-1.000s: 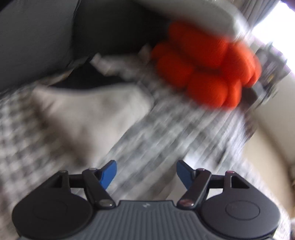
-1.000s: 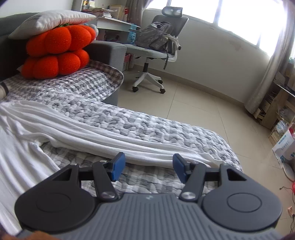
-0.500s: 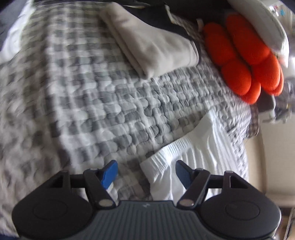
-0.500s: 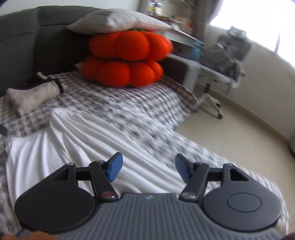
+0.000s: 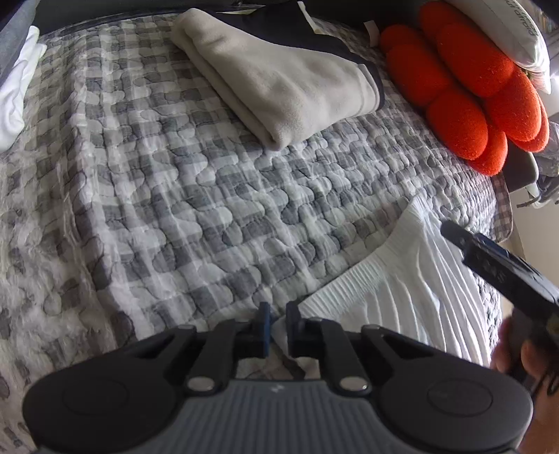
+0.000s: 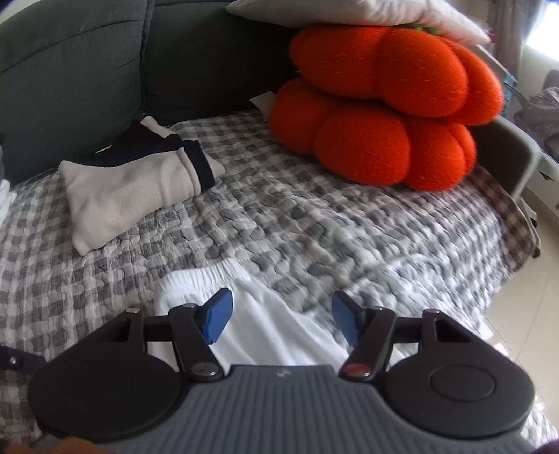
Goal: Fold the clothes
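Between my left gripper's [image 5: 277,323] blue-padded jaws sits the near corner of the white ribbed garment with an elasticated waistband [image 5: 401,283]. The jaws are closing, almost together, on that corner; half a second ago they stood wide apart with the same corner just ahead of them. Judgement: this is the pinch that starts the fold, one waistband corner secured.

The garment spreads away to the right of that gripper, flat on the grey-and-white checked quilted cover [image 5: 195,195]. My right gripper [image 6: 281,319] hangs just above the same white fabric, jaws wide apart and holding nothing; waistband edge lies just beyond its tips. A second ago this view faced the room and a desk chair, so that hand has swung round to the garment. Judgement: it is lining up for the opposite corner; until it closes, lifting would drag the cloth lopsided.

Further ahead of both grippers: a folded beige fleece garment with dark trim [image 5: 279,77], already set aside. Beyond right, a stack of orange lobed plush cushions [image 6: 380,118] under a pale pillow [image 6: 349,14].
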A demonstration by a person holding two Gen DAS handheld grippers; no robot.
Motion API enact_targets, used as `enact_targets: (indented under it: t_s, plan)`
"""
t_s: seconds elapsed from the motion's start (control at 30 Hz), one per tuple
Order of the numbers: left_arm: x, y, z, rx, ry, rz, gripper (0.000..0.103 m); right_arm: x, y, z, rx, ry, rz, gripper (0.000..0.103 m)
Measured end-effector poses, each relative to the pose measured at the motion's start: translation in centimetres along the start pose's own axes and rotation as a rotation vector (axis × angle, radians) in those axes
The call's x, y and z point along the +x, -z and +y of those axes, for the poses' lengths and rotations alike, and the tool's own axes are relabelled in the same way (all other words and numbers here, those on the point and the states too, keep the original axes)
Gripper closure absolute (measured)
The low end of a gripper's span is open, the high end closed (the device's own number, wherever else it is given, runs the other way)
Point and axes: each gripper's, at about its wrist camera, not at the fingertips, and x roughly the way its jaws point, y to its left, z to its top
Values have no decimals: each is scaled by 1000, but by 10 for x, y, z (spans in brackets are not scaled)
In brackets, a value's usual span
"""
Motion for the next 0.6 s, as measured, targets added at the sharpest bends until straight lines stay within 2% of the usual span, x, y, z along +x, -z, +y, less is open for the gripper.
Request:
enact_targets:
  t_s: [0.1, 0.2, 0.23, 0.27, 0.3, 0.33, 0.37, 0.4, 0.47, 0.57, 0.6]
  plan:
    - [-1, -1, 0, 1, 4, 10, 98, 11, -4, -4, 45, -67, -2, 36]
    - [-1, -2, 2, -11, 53, 36, 98, 25, 1, -3, 24, -68, 58, 38]
    - [2, -2, 0, -5, 91, 72, 94, 30, 4, -1, 5, -55, 81, 51]
    - [6, -2, -2, 2, 123, 110, 81, 30, 6, 0, -3, -57, 69, 55]
    - [8, 0, -5, 9, 123, 115, 75, 29, 9, 0, -9, -63, 49, 63]
    - [8, 1, -7, 18, 114, 104, 75, 27, 9, 0, -6, -62, 37, 87]
    - [8, 2, -9, 27, 105, 94, 75, 26, 9, -1, 0, -59, 27, 100]
    - [7, 3, -11, 37, 95, 84, 77, 24, 9, 1, -11, -44, 14, 100]
    - [8, 3, -10, 38, 73, 70, 92, 18, 7, 6, -55, 4, -24, 100]
    - [6, 1, -6, 26, 60, 51, 102, 5, 1, 13, -106, 64, -94, 100]
    - [5, 0, -6, 28, 60, 46, 102, 0, -1, 16, -125, 83, -121, 100]
